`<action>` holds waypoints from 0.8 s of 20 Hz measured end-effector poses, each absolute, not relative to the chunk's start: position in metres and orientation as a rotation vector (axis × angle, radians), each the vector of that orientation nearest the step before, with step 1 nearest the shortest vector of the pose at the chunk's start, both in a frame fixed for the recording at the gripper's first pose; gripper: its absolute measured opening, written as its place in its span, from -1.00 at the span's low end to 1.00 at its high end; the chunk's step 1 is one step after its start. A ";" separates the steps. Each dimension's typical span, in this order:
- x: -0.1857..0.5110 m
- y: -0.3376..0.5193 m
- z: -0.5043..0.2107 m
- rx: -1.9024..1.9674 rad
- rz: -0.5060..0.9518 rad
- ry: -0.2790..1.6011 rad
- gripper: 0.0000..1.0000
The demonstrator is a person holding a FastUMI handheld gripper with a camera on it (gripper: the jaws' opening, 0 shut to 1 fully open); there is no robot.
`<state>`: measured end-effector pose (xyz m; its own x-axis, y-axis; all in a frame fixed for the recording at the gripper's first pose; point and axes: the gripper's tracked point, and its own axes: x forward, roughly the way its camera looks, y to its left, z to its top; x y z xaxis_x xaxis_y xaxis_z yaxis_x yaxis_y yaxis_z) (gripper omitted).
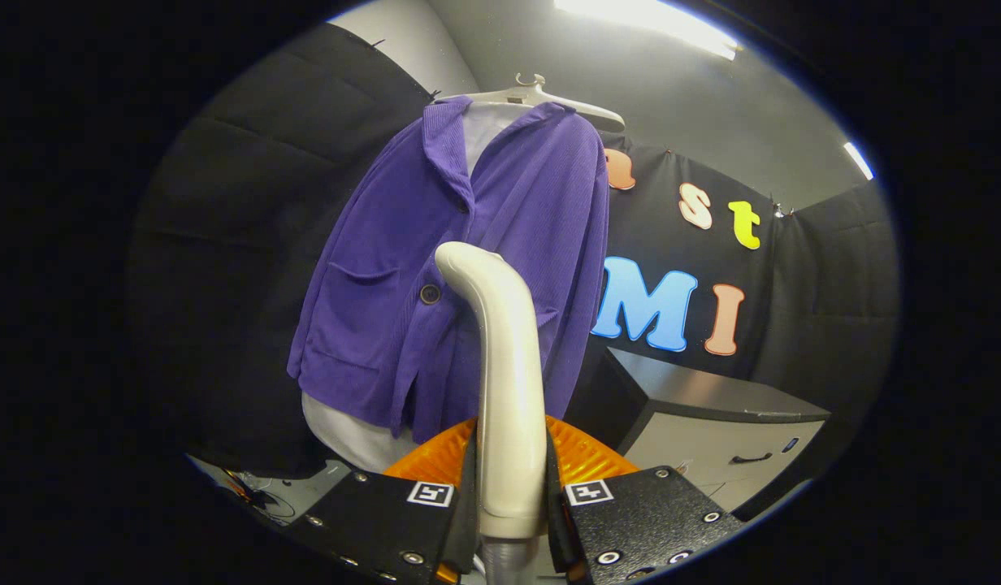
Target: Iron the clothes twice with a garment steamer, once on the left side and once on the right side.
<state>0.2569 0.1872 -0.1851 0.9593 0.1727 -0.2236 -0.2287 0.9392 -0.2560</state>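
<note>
Fingers (510, 496) clamping steamer (504, 366), cabinet (712, 422) beside jacket (468, 268)

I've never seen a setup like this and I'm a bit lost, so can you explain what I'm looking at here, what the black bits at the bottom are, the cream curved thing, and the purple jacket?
This is one picture, taken by a wide-angle camera riding on a hand-held gripper that a person carries; there is no robot arm. The camera looks forward along the tool, so the two black blocks at the bottom are its jaws, each with a small square marker.

Clamped between the jaws is the cream handle of a garment steamer, rising and curving forward at its head. Both jaws press on it, so it is held firmly. The orange ribbed part just behind it seems to belong to the steamer, though I can't be sure.

Beyond hangs the purple jacket on a white hanger, over a white garment. To one side stands a grey cabinet with drawers.
</note>
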 end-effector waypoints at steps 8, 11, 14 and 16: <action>0.197 0.173 -0.291 -0.314 0.217 0.381 -0.29; 0.176 0.172 -0.318 -0.319 0.232 0.440 -0.29; 0.162 0.172 -0.300 -0.278 0.234 0.410 -0.29; 0.165 0.176 -0.259 -0.229 0.233 0.337 -0.29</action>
<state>0.1646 0.1755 -0.2594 0.9177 0.1863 -0.3510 -0.2621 0.9477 -0.1823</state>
